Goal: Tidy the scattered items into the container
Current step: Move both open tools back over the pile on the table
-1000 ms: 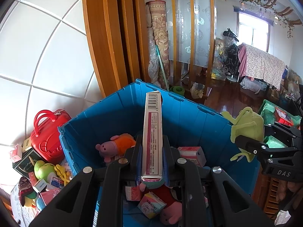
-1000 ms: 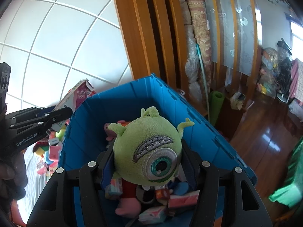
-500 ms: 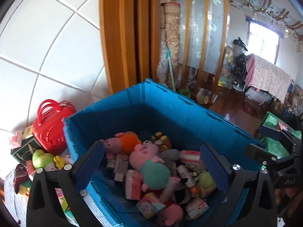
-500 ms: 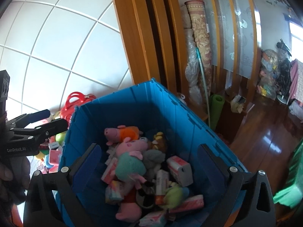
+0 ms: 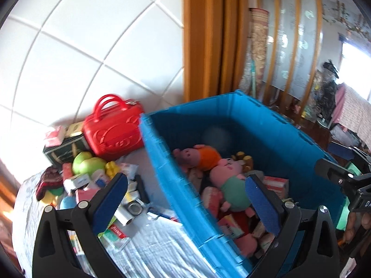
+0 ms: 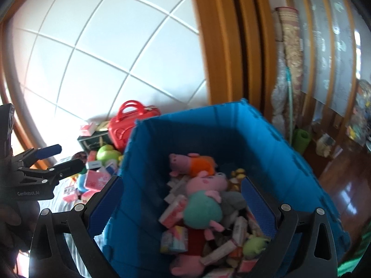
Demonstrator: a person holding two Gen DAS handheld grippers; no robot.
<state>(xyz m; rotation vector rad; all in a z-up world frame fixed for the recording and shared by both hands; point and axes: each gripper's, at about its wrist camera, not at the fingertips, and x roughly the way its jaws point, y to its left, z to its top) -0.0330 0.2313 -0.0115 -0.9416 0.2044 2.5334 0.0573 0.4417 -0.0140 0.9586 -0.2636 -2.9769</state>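
The blue crate (image 5: 266,125) (image 6: 208,127) holds pig plushes (image 5: 229,176) (image 6: 204,199), small boxes and a green one-eyed plush (image 6: 255,243). My left gripper (image 5: 185,190) is open and empty, straddling the crate's left wall. It also shows at the left edge of the right wrist view (image 6: 60,157), above the pile. My right gripper (image 6: 182,185) is open and empty over the crate's left half, and appears at the far right of the left wrist view (image 5: 336,162). Scattered boxes, a green toy (image 5: 88,164) and a tape roll (image 5: 134,208) lie left of the crate.
A red handbag (image 5: 113,127) (image 6: 129,125) and a dark box (image 5: 62,153) stand against the white tiled wall behind the pile. The pile rests on a grey cloth (image 5: 162,250). Wooden door frames and a rolled carpet (image 6: 292,58) rise behind the crate.
The left gripper let go of the tall box and the right let go of the green plush, which now lies in the crate. Both jaws spread wide, and both views swung left toward the pile.
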